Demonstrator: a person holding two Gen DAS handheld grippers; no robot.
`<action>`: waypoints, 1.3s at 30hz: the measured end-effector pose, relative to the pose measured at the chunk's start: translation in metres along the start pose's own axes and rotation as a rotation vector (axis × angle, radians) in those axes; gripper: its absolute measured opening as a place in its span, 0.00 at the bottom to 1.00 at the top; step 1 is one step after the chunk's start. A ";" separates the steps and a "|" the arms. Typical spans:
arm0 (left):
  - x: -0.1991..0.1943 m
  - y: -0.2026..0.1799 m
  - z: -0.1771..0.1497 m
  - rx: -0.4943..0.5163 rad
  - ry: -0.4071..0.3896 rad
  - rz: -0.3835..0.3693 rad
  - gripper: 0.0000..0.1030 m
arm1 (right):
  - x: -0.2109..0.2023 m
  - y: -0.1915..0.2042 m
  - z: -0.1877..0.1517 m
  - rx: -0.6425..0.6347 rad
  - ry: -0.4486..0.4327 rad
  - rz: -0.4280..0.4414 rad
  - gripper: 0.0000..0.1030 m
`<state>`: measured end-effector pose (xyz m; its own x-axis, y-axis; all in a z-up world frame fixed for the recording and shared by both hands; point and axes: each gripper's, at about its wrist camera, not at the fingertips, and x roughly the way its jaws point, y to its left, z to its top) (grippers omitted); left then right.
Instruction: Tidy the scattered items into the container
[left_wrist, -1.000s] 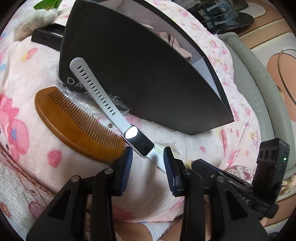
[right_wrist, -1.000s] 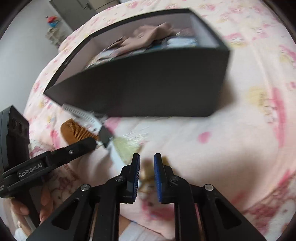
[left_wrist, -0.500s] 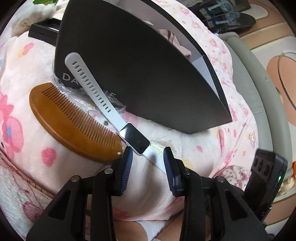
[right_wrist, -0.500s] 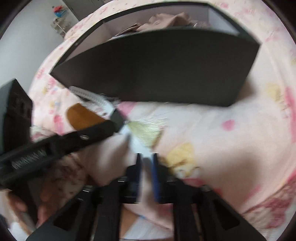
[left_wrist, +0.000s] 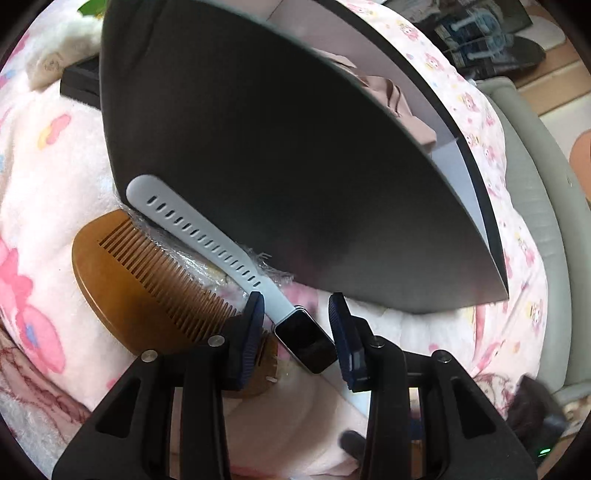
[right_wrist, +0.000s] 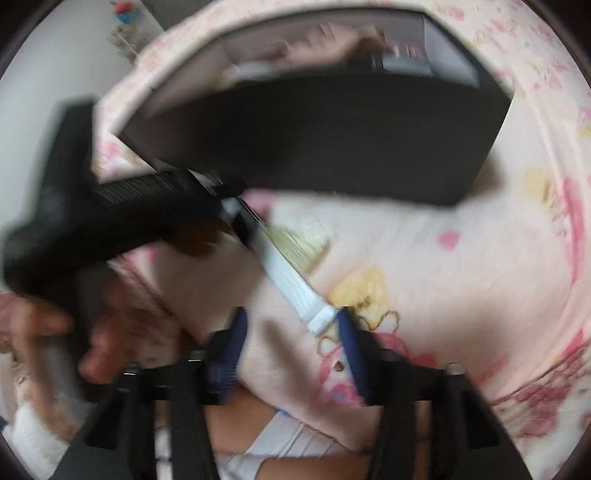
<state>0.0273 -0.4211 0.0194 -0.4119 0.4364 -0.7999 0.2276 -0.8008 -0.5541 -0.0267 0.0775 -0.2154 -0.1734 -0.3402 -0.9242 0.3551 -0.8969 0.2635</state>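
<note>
A smartwatch (left_wrist: 303, 341) with a pale grey strap (left_wrist: 207, 236) lies on the pink blanket against the black box (left_wrist: 280, 155). My left gripper (left_wrist: 295, 325) is open with its fingers on either side of the watch face, apart from it. A brown wooden comb (left_wrist: 140, 288) lies just left, partly under the left finger. In the blurred right wrist view my right gripper (right_wrist: 291, 325) is open, its tips around the strap's white end (right_wrist: 317, 317). The left gripper's black body (right_wrist: 110, 210) crosses that view over the watch.
The black box (right_wrist: 332, 140) holds beige cloth (left_wrist: 391, 99) and other items. A small black tray (left_wrist: 79, 79) sits behind the box. A grey bed frame edge (left_wrist: 535, 206) runs along the right. A yellowish tuft (right_wrist: 299, 243) lies by the strap.
My left gripper has moved forward so the watch face now lies between its fingers. My right gripper has opened wide and come up to the strap's free end.
</note>
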 end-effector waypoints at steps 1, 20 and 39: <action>0.001 0.001 0.000 -0.006 -0.002 0.002 0.34 | 0.003 -0.001 0.000 0.006 -0.001 0.000 0.47; -0.032 0.022 -0.012 -0.084 -0.095 -0.034 0.39 | -0.063 -0.074 0.021 0.289 -0.202 0.028 0.18; -0.041 0.034 0.003 -0.054 -0.168 0.025 0.58 | -0.006 -0.104 0.030 0.563 -0.221 0.344 0.18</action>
<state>0.0495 -0.4677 0.0337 -0.5459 0.3388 -0.7663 0.2849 -0.7850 -0.5501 -0.0899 0.1646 -0.2296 -0.3401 -0.6274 -0.7005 -0.0965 -0.7176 0.6897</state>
